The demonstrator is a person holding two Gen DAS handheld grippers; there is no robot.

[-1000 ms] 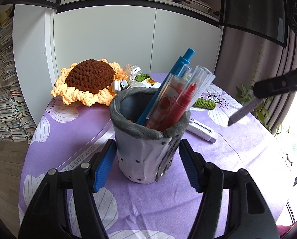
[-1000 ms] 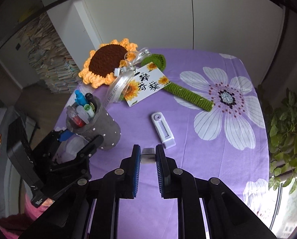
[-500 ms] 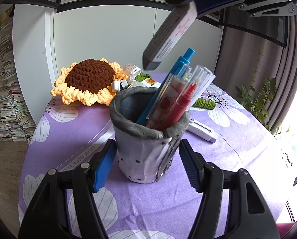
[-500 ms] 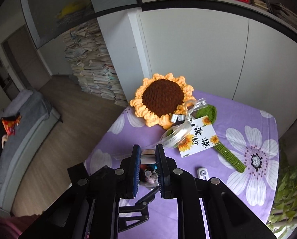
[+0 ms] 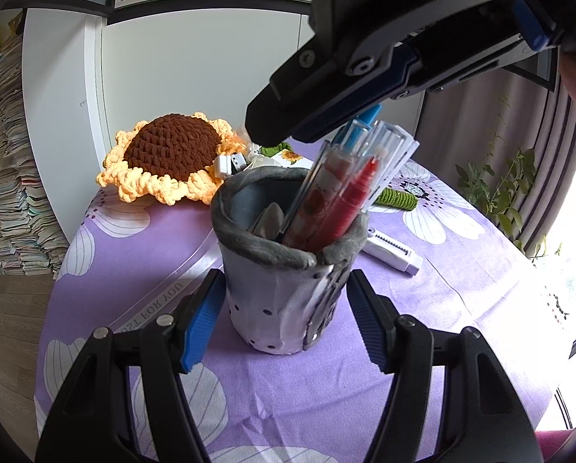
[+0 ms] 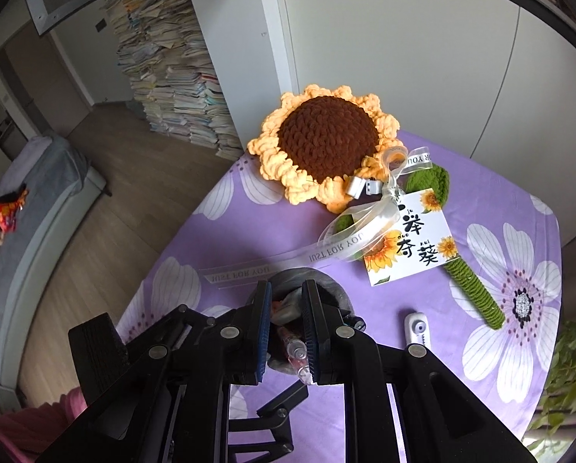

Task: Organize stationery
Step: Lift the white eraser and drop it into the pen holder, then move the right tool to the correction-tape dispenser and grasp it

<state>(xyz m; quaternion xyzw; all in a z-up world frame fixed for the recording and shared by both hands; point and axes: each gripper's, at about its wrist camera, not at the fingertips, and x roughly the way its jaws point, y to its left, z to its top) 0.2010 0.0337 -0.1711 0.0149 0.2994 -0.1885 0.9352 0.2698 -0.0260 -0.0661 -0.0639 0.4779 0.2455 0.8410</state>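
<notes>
A grey spotted pen holder [image 5: 288, 270] stands on the purple flowered tablecloth, holding several pens [image 5: 342, 200] and a grey-white flat item [image 5: 270, 218]. My left gripper [image 5: 286, 316] is open, its blue-padded fingers on either side of the holder's base, apart from it. My right gripper [image 6: 286, 308] hovers right above the holder's mouth [image 6: 307, 277], jaws slightly parted and empty; it also shows in the left wrist view [image 5: 272, 131]. A white correction tape [image 5: 390, 250] lies right of the holder; it also shows in the right wrist view [image 6: 417, 332].
A crocheted sunflower [image 6: 326, 146] with green stem [image 6: 475, 289], ribbon and a card [image 6: 411, 247] lies at the back of the table. White cabinets stand behind. Paper stacks [image 6: 172, 77] stand on the floor at left. A plant [image 5: 496, 189] stands at right.
My right gripper moved from over the table to above the holder and let go of the flat item, which now sits inside the holder. My left gripper has not moved.
</notes>
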